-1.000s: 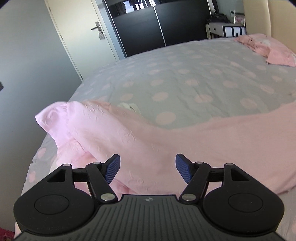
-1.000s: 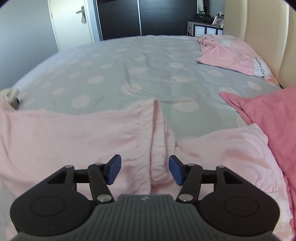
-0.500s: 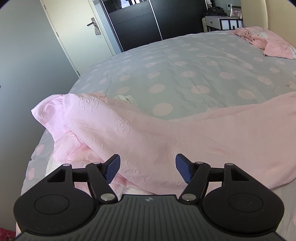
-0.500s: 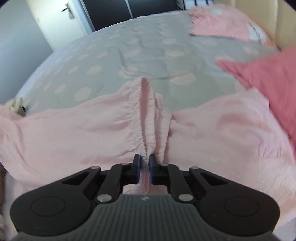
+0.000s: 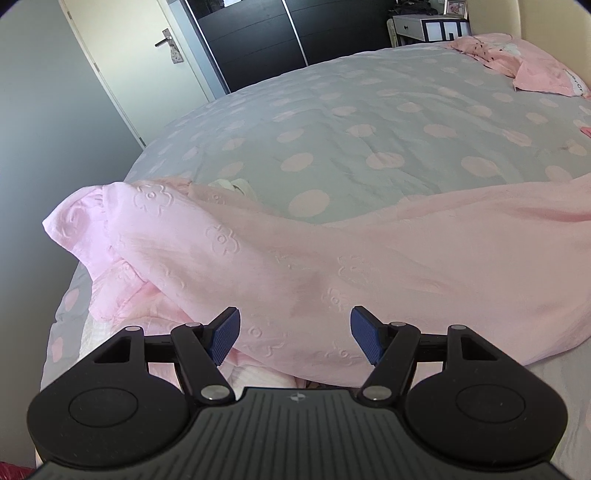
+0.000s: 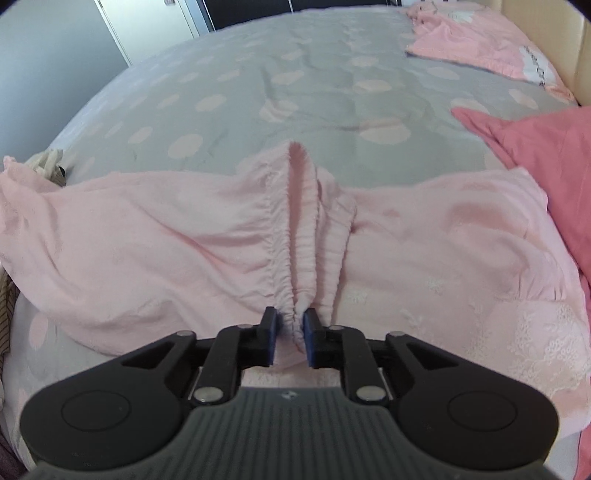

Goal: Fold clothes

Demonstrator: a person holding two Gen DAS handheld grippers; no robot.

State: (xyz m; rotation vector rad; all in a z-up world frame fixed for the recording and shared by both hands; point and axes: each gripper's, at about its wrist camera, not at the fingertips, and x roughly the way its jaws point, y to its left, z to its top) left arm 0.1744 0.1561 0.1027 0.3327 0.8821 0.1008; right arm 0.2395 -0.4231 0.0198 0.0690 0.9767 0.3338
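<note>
Pinching the pink garment's gathered waistband in the nearly closed right gripper for lifting, leaving the left gripper gaping empty over the near embossed fabric.

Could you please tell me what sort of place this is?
Most likely a bedroom: a bed with a grey pink-dotted duvet, a dark sliding-door wardrobe and a pale padded headboard.

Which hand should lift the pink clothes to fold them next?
Probably the right. The right tool is already shut on the gathered waistband of the pink garment; the left tool is open, holding nothing.
</note>
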